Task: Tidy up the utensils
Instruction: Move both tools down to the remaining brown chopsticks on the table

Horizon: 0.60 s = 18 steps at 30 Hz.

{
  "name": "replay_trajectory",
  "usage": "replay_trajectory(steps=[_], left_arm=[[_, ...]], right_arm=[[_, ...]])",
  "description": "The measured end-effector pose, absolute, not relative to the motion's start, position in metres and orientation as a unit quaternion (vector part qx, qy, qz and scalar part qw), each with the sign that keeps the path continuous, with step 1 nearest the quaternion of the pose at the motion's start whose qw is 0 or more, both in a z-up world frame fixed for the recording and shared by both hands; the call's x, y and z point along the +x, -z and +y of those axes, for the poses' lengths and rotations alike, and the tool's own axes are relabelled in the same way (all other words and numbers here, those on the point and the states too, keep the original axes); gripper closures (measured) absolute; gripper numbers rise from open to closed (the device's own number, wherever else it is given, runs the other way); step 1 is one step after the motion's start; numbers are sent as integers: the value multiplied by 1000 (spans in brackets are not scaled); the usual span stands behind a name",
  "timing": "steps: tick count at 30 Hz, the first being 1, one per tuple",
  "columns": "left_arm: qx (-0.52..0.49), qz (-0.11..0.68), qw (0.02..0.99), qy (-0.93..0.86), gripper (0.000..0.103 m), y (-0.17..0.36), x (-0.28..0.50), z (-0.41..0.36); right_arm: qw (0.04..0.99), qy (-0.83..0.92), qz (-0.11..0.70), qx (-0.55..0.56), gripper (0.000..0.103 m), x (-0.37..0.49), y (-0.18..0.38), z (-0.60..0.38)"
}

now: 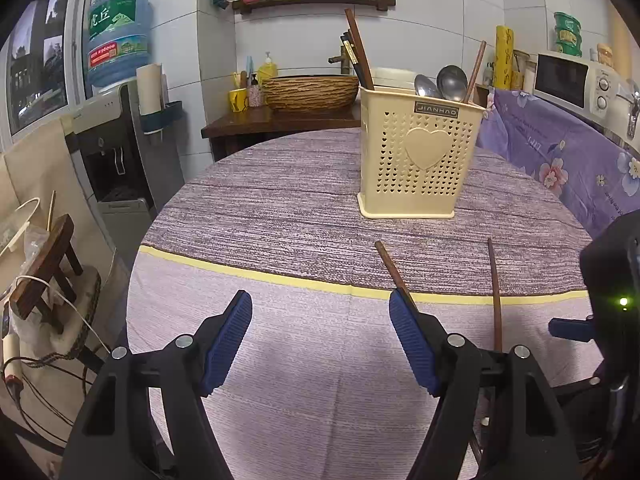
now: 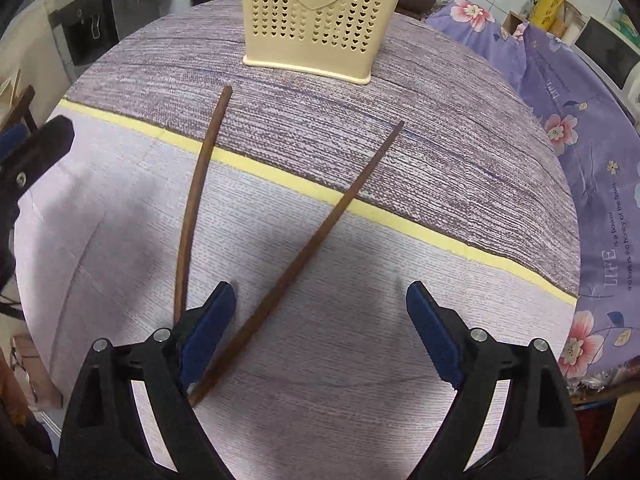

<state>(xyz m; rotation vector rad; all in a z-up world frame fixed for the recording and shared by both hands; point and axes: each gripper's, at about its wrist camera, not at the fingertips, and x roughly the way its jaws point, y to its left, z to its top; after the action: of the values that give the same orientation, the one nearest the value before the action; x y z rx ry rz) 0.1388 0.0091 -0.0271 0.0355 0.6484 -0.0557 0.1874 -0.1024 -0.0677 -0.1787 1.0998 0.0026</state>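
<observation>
Two long, dark brown wooden chopsticks lie flat on the round table's purple-grey woven cloth [image 2: 460, 152], towards its near edge, both crossing the yellow stripe that runs across the cloth. The cream perforated plastic utensil holder with a raised heart [image 1: 420, 152] stands upright well beyond them, towards the far edge, already holding spoons and other chopsticks. The straighter-looking chopstick [image 2: 304, 256] runs on a diagonal, its near end between the jaws of the right gripper [image 2: 320, 332] and close to that gripper's left pad, its far end angling away to the right towards the holder's side of the table. The other chopstick [image 2: 196, 200] looks bowed in the fisheye view and passes just outside that left pad, so only the diagonal one lies inside the span. The right gripper's jaws are spread wide with nothing clamped; its pads do not press on the wood. The left gripper [image 1: 320, 340] is likewise apart and empty over bare cloth, with a chopstick [image 1: 390, 268] emerging from behind its right pad and the second chopstick [image 1: 496, 300] farther to its right. The right hand looks the better placed: the diagonal stick's long axis crosses its gap obliquely, so closing there probably calls for a slight turn to square the pads across it.
</observation>
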Motion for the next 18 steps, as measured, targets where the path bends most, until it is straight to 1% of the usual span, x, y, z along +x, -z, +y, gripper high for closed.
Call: replay_trajectory(steps=[4, 11, 15, 17, 18], left_arm=[[16, 325, 945, 32, 32, 29, 138, 9], [9, 348, 936, 55, 33, 37, 139, 6], [-2, 365, 928, 74, 33, 45, 143, 0], [-14, 376, 922, 90, 37, 47, 147, -5], [-20, 383, 918, 100, 41, 48, 151, -7]], right_arm=[[838, 6, 534, -111, 17, 180, 66, -126], [846, -15, 529, -65, 17, 169, 67, -166], [877, -50, 478, -3, 17, 170, 55, -174], [886, -57, 459, 16, 17, 177, 49, -176], [891, -60, 449, 25, 18, 182, 46, -177]])
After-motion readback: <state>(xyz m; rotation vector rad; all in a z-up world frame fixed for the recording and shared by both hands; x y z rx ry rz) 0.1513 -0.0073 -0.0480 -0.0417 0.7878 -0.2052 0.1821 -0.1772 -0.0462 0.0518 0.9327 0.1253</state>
